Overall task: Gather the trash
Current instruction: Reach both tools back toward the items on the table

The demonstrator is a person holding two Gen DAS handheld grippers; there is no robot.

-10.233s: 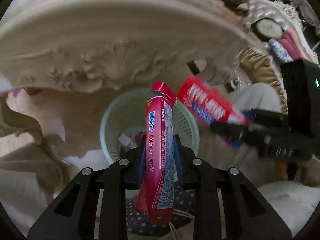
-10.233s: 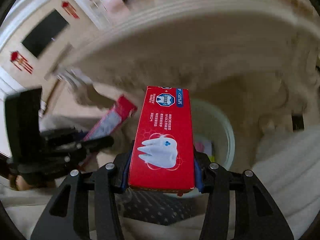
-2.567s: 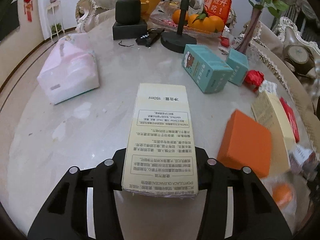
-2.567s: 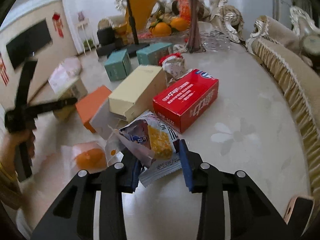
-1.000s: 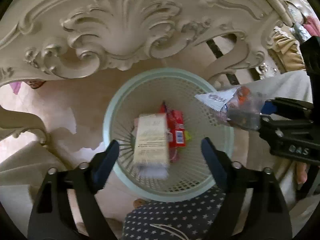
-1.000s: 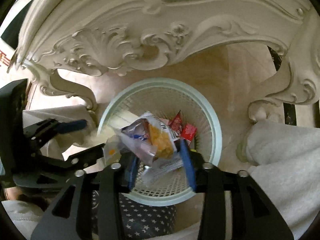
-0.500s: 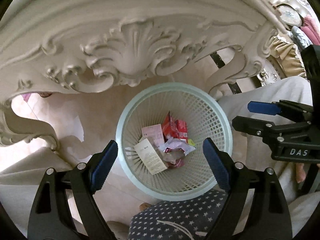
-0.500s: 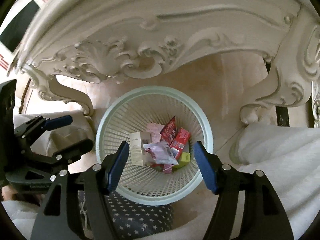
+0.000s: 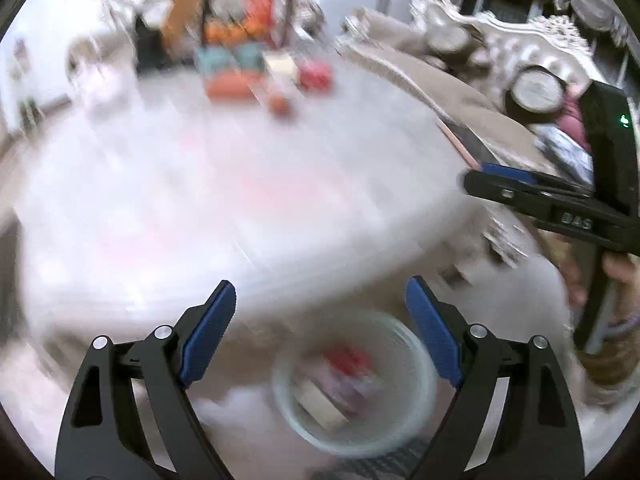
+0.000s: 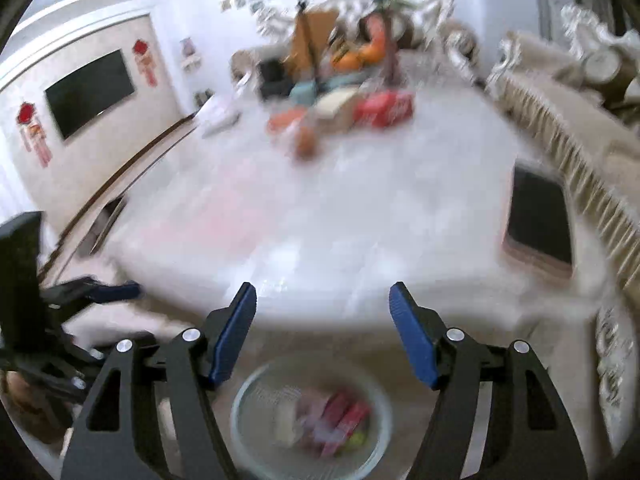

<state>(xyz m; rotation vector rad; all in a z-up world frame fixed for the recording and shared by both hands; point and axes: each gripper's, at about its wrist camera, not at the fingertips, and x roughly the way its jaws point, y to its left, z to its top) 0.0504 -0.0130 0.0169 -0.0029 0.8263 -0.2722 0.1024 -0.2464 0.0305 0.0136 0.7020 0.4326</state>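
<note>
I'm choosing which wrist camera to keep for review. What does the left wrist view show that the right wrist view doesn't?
Left wrist only: the right hand-held gripper from the side.

Right wrist only: a wall-mounted TV and the left hand-held gripper.

Both: the blurred table, boxes at its far end, the trash basket below, and open, empty jaws.

right gripper body, right edge of left wrist view: "DAS"
red box print, upper centre of right wrist view: blurred, unreadable
</note>
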